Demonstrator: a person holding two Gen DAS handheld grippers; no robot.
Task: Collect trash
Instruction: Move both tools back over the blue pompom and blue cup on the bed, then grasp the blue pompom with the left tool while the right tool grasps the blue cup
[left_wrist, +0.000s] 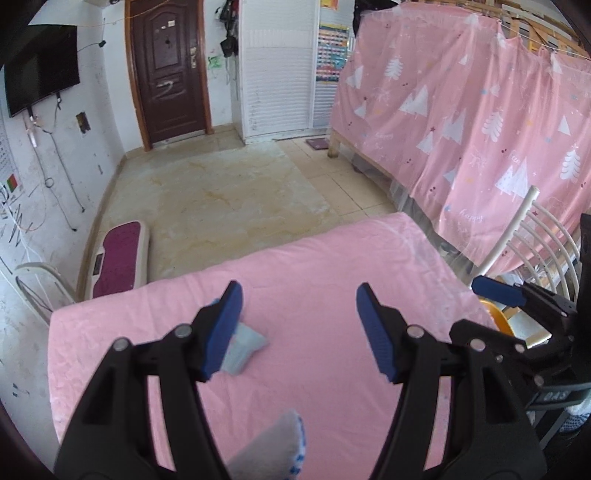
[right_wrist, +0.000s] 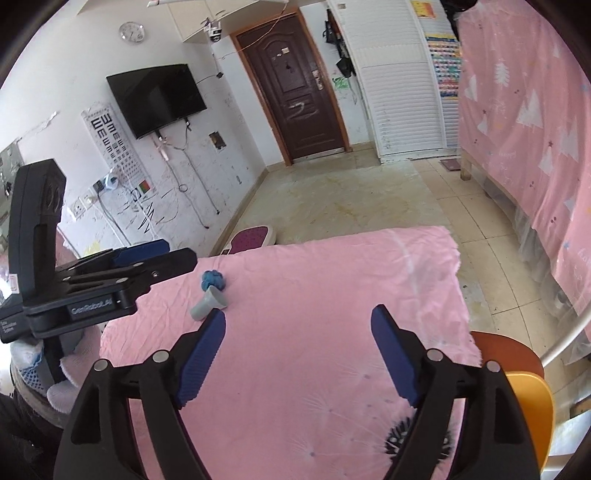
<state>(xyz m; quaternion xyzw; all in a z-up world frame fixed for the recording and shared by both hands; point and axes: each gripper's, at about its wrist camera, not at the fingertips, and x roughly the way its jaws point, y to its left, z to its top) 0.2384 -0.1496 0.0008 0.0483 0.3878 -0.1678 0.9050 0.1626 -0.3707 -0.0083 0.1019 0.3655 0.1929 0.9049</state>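
Jaws wide on both, left gripper (left_wrist: 299, 332) and right gripper (right_wrist: 299, 354) holding nothing. Trash untouched on pink table (right_wrist: 332, 295): grey crumpled piece (right_wrist: 208, 302) and blue wad (right_wrist: 213, 280), upper left of right view. Looked like collecting hadn't started. Readable: "GenRobot.AI" on left gripper body, "happy" on pink curtain (left_wrist: 480, 129).
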